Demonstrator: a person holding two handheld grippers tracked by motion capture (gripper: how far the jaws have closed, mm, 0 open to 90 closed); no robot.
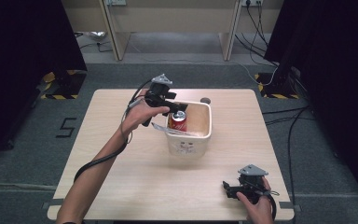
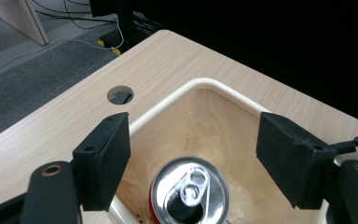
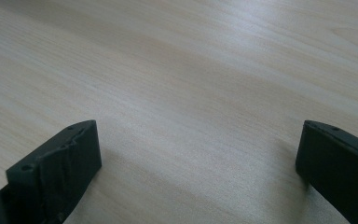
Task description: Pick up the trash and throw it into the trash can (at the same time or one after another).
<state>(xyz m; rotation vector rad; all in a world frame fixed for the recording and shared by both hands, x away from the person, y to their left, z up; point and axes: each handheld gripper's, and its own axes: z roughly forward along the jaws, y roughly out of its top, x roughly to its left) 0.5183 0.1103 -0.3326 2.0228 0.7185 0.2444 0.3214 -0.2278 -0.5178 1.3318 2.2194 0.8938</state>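
Observation:
A red drinks can (image 1: 179, 121) with a silver top stands upright in the near-left corner of a cream square bin (image 1: 204, 135) at the table's middle. My left gripper (image 1: 174, 110) hovers over the bin's left rim, open, just above and behind the can. In the left gripper view the can top (image 2: 189, 195) lies below and between the wide-apart pads (image 2: 106, 158), not touched by them. My right gripper (image 1: 228, 188) rests open near the table's front right edge; its pads (image 3: 64, 164) stand apart over bare wood with nothing between them.
A round cable hole (image 1: 205, 100) sits in the wooden table (image 1: 121, 163) just behind the bin. Thin plastic lining (image 2: 205, 126) covers the bin's inside. Black curtains flank the scene; cables and stand bases lie on the grey floor beyond the far edge.

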